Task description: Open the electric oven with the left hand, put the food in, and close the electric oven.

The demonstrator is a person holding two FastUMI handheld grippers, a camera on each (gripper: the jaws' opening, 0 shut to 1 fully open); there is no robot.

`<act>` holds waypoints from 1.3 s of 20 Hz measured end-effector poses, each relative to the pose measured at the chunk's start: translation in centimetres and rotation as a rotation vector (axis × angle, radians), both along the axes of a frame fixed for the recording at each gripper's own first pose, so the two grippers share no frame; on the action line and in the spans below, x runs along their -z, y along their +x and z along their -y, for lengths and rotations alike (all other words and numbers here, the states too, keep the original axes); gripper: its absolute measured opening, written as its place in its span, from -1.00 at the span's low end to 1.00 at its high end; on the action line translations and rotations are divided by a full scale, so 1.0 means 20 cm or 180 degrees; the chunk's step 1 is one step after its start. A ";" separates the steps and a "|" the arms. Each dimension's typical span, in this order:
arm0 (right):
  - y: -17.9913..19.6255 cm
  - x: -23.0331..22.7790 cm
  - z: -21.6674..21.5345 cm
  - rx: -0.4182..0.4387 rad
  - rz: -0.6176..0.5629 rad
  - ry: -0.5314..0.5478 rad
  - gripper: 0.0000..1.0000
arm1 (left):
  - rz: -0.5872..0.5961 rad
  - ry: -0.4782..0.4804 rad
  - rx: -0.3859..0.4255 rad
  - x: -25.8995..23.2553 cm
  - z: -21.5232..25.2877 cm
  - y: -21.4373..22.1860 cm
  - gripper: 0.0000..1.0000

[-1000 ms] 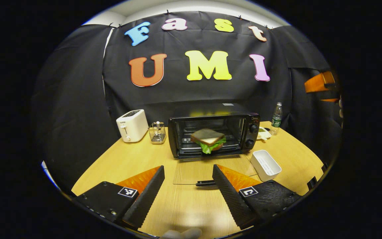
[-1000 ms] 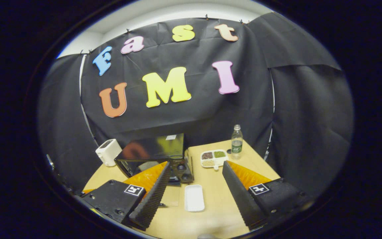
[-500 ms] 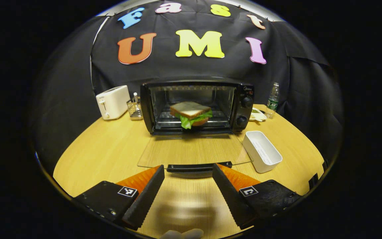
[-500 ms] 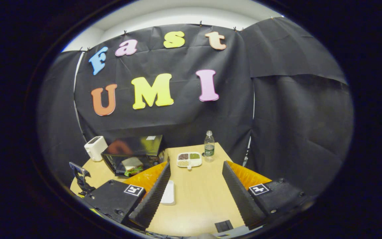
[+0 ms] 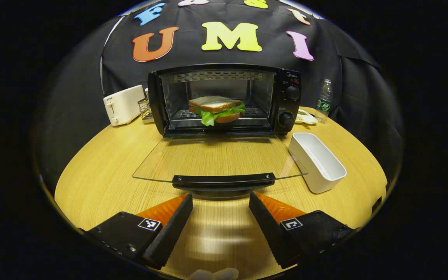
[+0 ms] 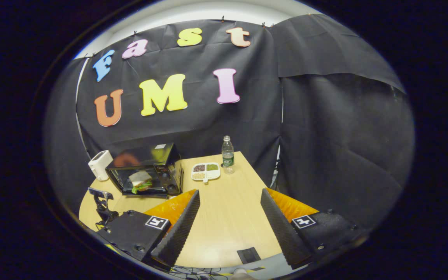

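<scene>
The black electric oven (image 5: 224,99) stands at the back of the table with its glass door (image 5: 218,157) folded flat down toward me. A sandwich (image 5: 216,109) with green lettuce lies on the rack inside. The door's black handle (image 5: 224,181) runs just beyond my left gripper (image 5: 220,212), which is open, low over the table and empty. My right gripper (image 6: 228,212) is open and empty, high above the table's right side. From there the oven (image 6: 144,171) with the sandwich (image 6: 140,181) sits far left, and the left gripper's rear (image 6: 101,200) shows at the lower left.
A white rectangular tray (image 5: 317,161) lies right of the open door. A white toaster (image 5: 123,104) and a small wire rack (image 5: 145,111) stand left of the oven. A water bottle (image 5: 324,101) and a divided dish (image 6: 205,172) sit at the back right.
My left gripper has dropped and moved forward to just short of the door handle. The right gripper has pulled back, up and to the right, away from the oven.
</scene>
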State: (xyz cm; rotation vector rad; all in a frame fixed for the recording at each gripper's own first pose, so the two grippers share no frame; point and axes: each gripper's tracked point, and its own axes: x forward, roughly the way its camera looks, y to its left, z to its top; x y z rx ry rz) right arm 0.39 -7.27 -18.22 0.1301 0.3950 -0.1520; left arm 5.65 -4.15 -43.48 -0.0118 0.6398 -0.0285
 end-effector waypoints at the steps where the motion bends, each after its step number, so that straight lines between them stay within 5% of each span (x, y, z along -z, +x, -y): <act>1: 0.00 0.00 0.00 0.0003 -0.0009 -0.0003 0.80 | -0.0022 -0.0005 -0.0022 0.00 0.01 0.01 0.92; 2: 0.00 0.01 0.00 -0.0004 -0.0039 -0.0004 1.00 | -0.0036 -0.0042 -0.0036 0.02 0.02 0.02 0.92; 3: 0.01 0.01 0.01 -0.0008 -0.0042 -0.0001 0.80 | -0.0037 -0.0047 -0.0024 0.02 0.02 0.03 0.92; 4: 0.01 0.01 0.00 -0.0014 -0.0050 -0.0005 1.00 | -0.0031 -0.0027 -0.0018 0.02 0.02 0.04 0.92; 7: 0.03 0.02 -0.01 -0.0056 -0.0066 0.0021 1.00 | -0.0013 -0.0002 -0.0036 0.00 0.01 0.05 0.92; 8: 0.04 0.02 -0.01 -0.0068 -0.0076 0.0043 0.80 | -0.0034 -0.0032 -0.0058 0.00 0.01 0.04 0.91; 9: 0.05 0.03 -0.01 -0.0070 -0.0086 0.0065 1.00 | -0.0046 -0.0047 -0.0060 -0.01 0.01 0.04 0.92; 26: 0.13 -0.03 -0.10 -0.0265 -0.0020 0.0076 1.00 | 0.0563 -0.0076 -0.0123 -0.59 0.02 0.33 0.93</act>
